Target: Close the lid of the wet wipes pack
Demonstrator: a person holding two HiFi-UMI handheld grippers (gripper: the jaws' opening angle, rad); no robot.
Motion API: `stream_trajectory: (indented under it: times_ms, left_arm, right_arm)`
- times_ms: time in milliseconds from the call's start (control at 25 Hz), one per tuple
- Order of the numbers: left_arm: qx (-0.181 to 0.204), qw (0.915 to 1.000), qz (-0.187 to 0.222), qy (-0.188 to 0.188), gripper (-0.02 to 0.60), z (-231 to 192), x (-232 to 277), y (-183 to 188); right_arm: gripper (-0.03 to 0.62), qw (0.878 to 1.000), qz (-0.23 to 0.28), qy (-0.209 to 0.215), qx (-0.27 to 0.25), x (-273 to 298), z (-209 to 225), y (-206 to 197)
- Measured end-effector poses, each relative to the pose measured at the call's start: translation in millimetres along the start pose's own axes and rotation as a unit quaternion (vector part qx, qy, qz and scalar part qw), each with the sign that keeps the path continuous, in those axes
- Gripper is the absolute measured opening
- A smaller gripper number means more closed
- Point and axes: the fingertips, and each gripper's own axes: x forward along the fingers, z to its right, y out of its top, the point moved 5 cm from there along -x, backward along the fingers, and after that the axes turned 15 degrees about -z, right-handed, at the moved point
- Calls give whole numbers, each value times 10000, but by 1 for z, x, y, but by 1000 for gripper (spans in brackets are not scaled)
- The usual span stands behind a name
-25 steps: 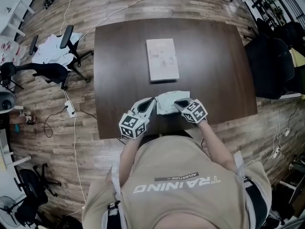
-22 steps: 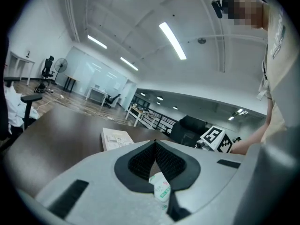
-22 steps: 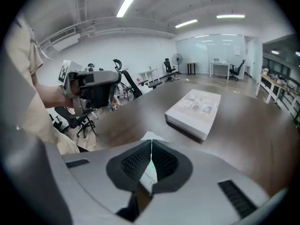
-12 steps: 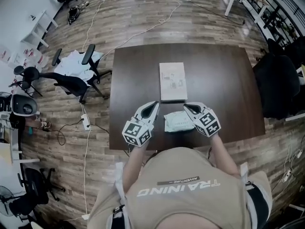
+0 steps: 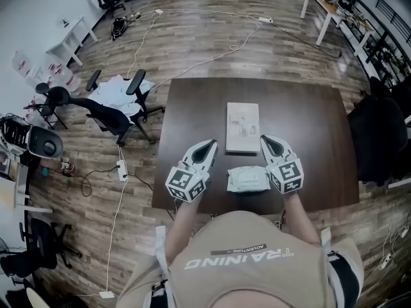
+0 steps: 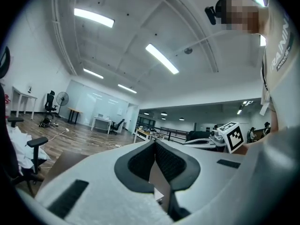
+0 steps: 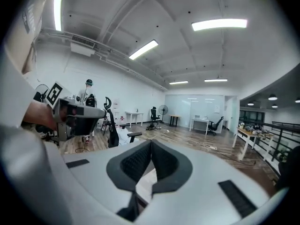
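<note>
The wet wipes pack point(image 5: 248, 179), pale and flat, lies near the front edge of the dark wooden table point(image 5: 314, 127). Its lid is too small to read in the head view. My left gripper point(image 5: 210, 145) is held up to the left of the pack, apart from it, with the jaws shut and nothing in them. My right gripper point(image 5: 265, 139) is just right of the pack, also shut and empty. Both gripper views look out level across the room: the left gripper point(image 6: 154, 143) and the right gripper point(image 7: 151, 145) each show the pads pressed together, and the pack is out of sight.
A pale booklet point(image 5: 243, 127) lies on the table just beyond the pack. An office chair point(image 5: 112, 111) draped with white cloth stands left of the table. Cables and a power strip point(image 5: 121, 170) run across the wooden floor. A dark chair point(image 5: 379, 140) stands at the right.
Both grippers were on the pack a second ago. They have come off it, moved apart and lifted. The pack now lies free between them.
</note>
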Motion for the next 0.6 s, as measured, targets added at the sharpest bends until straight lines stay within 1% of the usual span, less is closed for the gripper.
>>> stream_trajectory:
  times_ms: [120,280,400,480,600]
  left_arm:
    - [72,9999,67,23,9,-3,-4,9]
    - [217,9989,395,89,9,-10,-16,38]
    - [507,9971,559,138,9,-7,-21,57]
    - [681,9959,574,183,9,-7,-20,60]
    - [676,9960,554,190,9,-10,-21,56]
  right_arm:
    - [14,9998,202,-20,-82,-6,0,13]
    - [14,9985,501,-130,-156,-17,-1,31]
    - [14,9970,713,-232,-199,-32,0,45]
    - [14,9957,847,-263,-272,-37,0,53]
    - [14,9943,1009,-241,-260,-39,-4,59]
